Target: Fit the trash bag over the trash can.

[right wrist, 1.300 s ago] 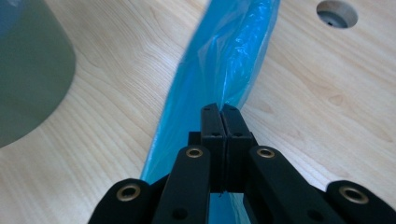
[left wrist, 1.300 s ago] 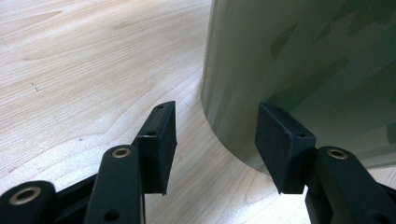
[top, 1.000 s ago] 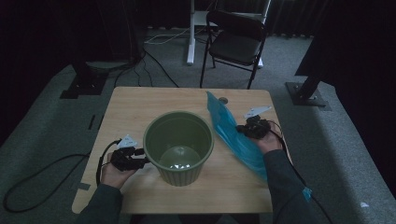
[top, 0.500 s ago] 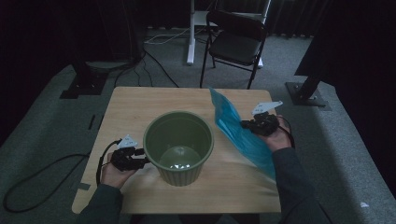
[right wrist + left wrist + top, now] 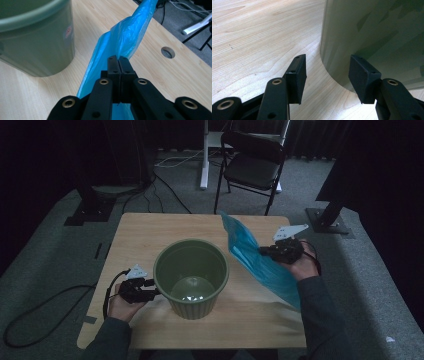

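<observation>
Lifting: the right gripper (image 5: 264, 251) has carried the blue plastic bag (image 5: 255, 262) higher and a little to the right of where it hung a second ago; more of the film now hangs free above the table (image 5: 150, 227).
Right claw: pressed together on a fold of the bag, film pinched between the pads, seen along the jaws in the right gripper view (image 5: 120, 65).
Bag position: right of the green bin (image 5: 191, 276), apart from its rim; top corner stands up toward the far edge, lower end trails down past the near right forearm.
Left claw: the left gripper (image 5: 151, 293) has its jaws apart, low at the bin's left wall; in the left gripper view (image 5: 327, 75) the right pad sits against or just beside the wall, the left pad stands clear over bare wood. No clamp on anything.
Left hand: unmoved against the earlier frames.
Bin: upright near the table's middle, empty, no liner in it.
Reading: judged to be lining the bin; bag is raised but unopened, mouth not yet found.
Next need: probably a second grip to spread the film before it goes over the rim.
Risk: thin film could slip from a one-point pinch.
</observation>
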`<action>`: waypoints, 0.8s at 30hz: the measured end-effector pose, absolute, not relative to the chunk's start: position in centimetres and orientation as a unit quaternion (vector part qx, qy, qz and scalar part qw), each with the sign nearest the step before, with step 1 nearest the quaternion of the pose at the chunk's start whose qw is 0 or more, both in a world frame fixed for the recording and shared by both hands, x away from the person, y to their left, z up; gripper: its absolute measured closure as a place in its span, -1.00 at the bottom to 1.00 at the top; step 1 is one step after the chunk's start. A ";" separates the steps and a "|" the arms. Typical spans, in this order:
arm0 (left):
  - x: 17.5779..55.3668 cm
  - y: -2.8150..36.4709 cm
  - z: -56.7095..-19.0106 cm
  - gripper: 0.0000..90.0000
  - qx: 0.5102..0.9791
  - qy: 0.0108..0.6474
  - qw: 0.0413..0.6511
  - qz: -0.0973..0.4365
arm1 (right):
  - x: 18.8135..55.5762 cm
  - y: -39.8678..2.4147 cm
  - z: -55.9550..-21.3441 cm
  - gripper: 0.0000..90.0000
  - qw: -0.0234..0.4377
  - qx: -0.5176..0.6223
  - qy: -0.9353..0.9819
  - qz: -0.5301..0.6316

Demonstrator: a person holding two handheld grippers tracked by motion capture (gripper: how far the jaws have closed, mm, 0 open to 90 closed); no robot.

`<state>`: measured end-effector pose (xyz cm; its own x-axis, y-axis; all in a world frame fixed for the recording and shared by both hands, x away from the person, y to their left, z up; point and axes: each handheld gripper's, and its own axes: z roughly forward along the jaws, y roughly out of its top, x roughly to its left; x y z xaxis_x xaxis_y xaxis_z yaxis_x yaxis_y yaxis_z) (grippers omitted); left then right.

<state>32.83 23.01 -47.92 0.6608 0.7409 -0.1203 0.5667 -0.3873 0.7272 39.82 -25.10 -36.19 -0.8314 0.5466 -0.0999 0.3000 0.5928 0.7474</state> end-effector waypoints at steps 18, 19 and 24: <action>32.9 23.0 -47.9 0.07 0.826 0.396 0.386 0.113 | 37.3 -25.5 -31.4 0.99 0.153 0.181 0.879 0.413; 32.8 23.0 -47.9 0.07 0.826 0.396 0.386 0.113 | 37.2 -25.5 -31.2 0.99 0.152 0.177 0.880 0.414; 32.9 23.0 -48.0 0.07 0.826 0.396 0.386 0.113 | 36.5 -25.1 -30.4 0.99 0.144 0.158 0.880 0.425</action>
<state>32.85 23.00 -47.95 0.6612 0.7407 -0.1191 0.5666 -0.3890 0.7264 36.53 -25.13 -30.44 -0.9087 0.4001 -0.1192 0.1555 0.5895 0.7927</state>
